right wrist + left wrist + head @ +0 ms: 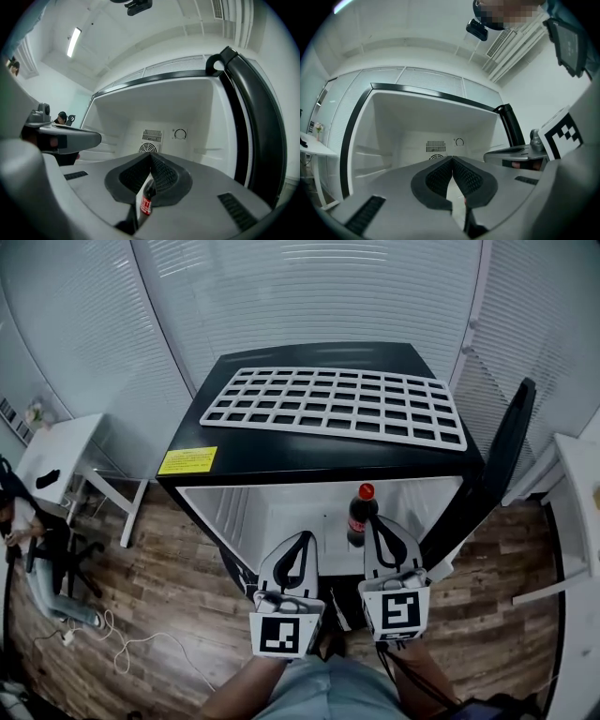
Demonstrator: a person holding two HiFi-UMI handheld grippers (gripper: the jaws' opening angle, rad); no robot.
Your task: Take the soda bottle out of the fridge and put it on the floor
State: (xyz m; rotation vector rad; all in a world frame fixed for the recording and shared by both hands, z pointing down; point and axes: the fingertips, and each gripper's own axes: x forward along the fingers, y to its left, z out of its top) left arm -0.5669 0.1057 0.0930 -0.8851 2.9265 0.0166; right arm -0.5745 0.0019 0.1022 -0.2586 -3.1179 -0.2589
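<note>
Standing upright inside fridge (pixel 328 451), soda bottle (pixel 359 517) is just left of right gripper (pixel 380 523); left gripper (pixel 304 540) farther; both fingers closed, empty.

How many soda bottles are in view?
1. The soda bottle stands upright in the open fridge, right of centre, just ahead of the right gripper. Others could be hidden behind the grippers.

Red-capped soda bottle (pixel 359 517), upright, inside open fridge (pixel 309 452)
</note>
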